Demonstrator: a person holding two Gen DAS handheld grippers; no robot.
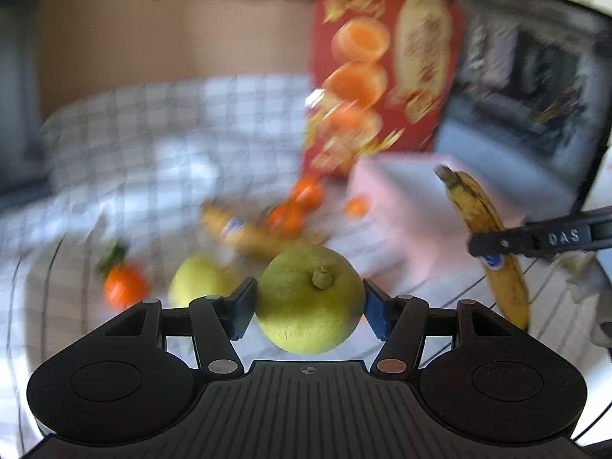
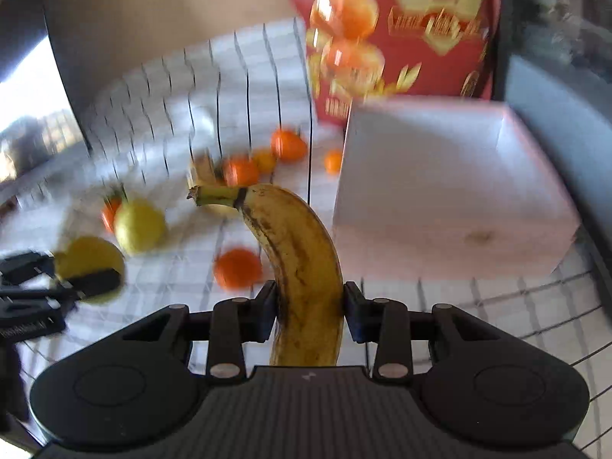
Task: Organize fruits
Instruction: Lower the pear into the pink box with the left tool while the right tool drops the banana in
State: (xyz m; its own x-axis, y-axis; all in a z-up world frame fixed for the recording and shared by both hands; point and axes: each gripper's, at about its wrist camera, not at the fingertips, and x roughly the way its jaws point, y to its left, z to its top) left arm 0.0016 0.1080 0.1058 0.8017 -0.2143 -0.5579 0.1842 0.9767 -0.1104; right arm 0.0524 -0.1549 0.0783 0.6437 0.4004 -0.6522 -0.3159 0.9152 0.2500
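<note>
Left gripper point(image 1: 309, 306) jaws clamp pear point(image 1: 310, 300); right gripper point(image 2: 310, 311) jaws clamp banana point(image 2: 294, 252); background blurred.

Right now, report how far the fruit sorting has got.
Done: nothing that shows; the white box looks empty, though blurred. In hand: the left gripper has its jaws shut on a pear, and the right gripper is shut on a banana. Left: a second pear, another banana and several oranges lie loose on the checked cloth.

Bright daylight, backgrounds motion-blurred (fisheye-bent edges).
</note>
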